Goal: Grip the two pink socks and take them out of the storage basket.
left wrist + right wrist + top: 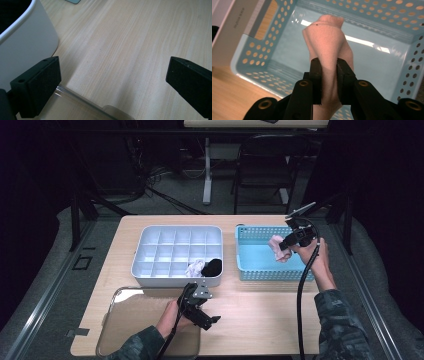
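Dark floor and chair legs ring a pale wooden table (250,310), and the white divided tray (177,251) at its middle makes the handiest landmark. Nearest the person and just left of that tray's front edge lies a clear plastic lid (135,320); over its right corner the left gripper (207,320) hangs with its jaws spread wide and nothing between them, bare wood showing in the gap in the left gripper view (112,75). In the tray's front right compartments sit a white rolled sock (195,268) and a black one (212,266). Right of the tray, just apart from it, stands the blue perforated basket (245,270), which now looks bare inside. Above its right half the right gripper (282,245) is clamped on a pink sock (276,247); the right gripper view shows the pads (315,75) pinching the bundle (325,45) at its waist, with most of the cloth bulging beyond them over the basket floor (374,65). The step in hand appears to be carrying this sock across to a free compartment. Doing it well likely means keeping the pinch firm, lifting high enough that the hanging end clears the basket wall and the tray rim, then lowering straight into one empty cell beside the other two socks before letting go, so no loose cloth drapes over a divider.
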